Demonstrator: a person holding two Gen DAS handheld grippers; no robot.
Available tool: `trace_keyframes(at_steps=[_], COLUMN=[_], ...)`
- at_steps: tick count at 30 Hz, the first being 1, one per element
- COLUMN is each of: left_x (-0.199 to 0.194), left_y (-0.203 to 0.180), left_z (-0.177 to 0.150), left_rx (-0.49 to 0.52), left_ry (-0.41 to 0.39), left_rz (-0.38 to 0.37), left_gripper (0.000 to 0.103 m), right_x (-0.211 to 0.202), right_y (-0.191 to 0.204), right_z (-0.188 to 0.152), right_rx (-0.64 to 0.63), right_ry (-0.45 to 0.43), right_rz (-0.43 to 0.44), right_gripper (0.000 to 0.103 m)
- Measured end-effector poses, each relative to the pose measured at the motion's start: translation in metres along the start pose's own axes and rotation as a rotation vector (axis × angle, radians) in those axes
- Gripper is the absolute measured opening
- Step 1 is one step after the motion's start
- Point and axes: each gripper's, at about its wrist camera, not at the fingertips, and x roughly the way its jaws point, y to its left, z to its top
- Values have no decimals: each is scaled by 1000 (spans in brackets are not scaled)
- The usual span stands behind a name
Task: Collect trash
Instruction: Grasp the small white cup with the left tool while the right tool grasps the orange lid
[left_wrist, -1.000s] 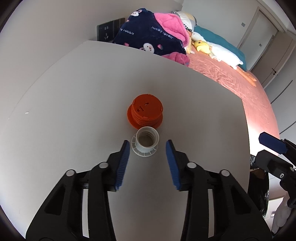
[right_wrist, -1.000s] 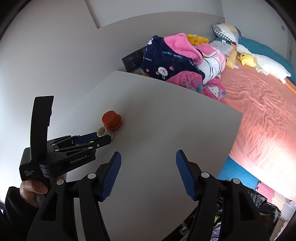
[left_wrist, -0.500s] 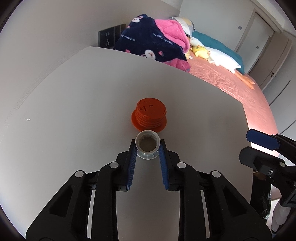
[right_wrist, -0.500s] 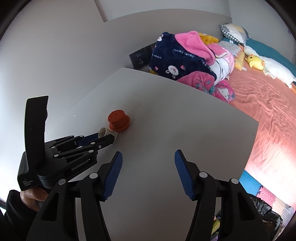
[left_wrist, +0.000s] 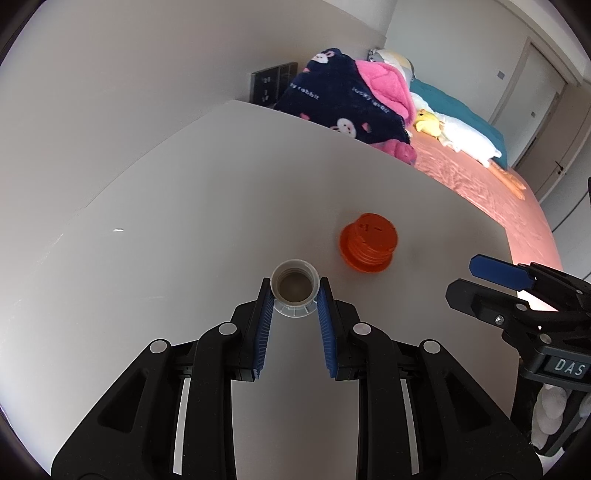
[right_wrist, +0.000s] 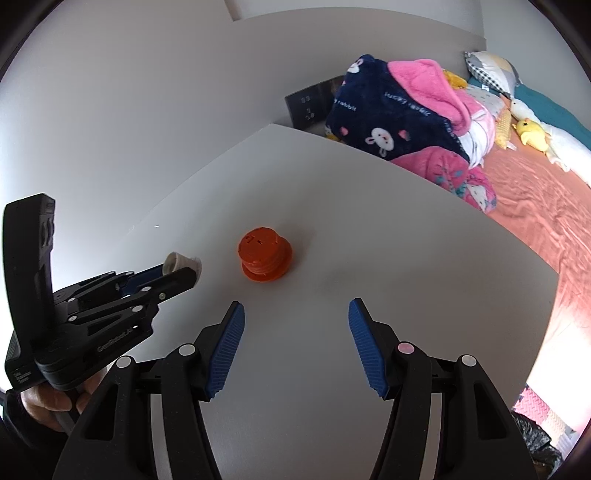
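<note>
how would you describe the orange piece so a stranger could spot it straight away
Look at the grey table beside the bed with the salmon-pink cover. Out on its bare top stands the orange piece, alone, ahead of the open right gripper. Unlike the small white cap pinched in the left gripper, it is bright orange, ridged and flanged.

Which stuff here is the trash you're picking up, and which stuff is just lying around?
Part of the job:
- white cap, pinched in the left gripper
- orange cap, on the table
- right gripper, open and empty

Just lying around:
- navy bunny blanket
- pink blanket
- yellow plush toy on the bed
</note>
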Motion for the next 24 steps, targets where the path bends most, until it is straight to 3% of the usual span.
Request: trace_keyframes(at_steps=[24], left_x=[-8], left_y=[42], left_z=[-3], left_rx=[-63], left_ry=[1], left_rz=[42], left_gripper=[24], right_x=[70], right_y=[15], right_z=[28], right_rx=[-20], right_ry=[57], right_rz=[-22], right_gripper=[61])
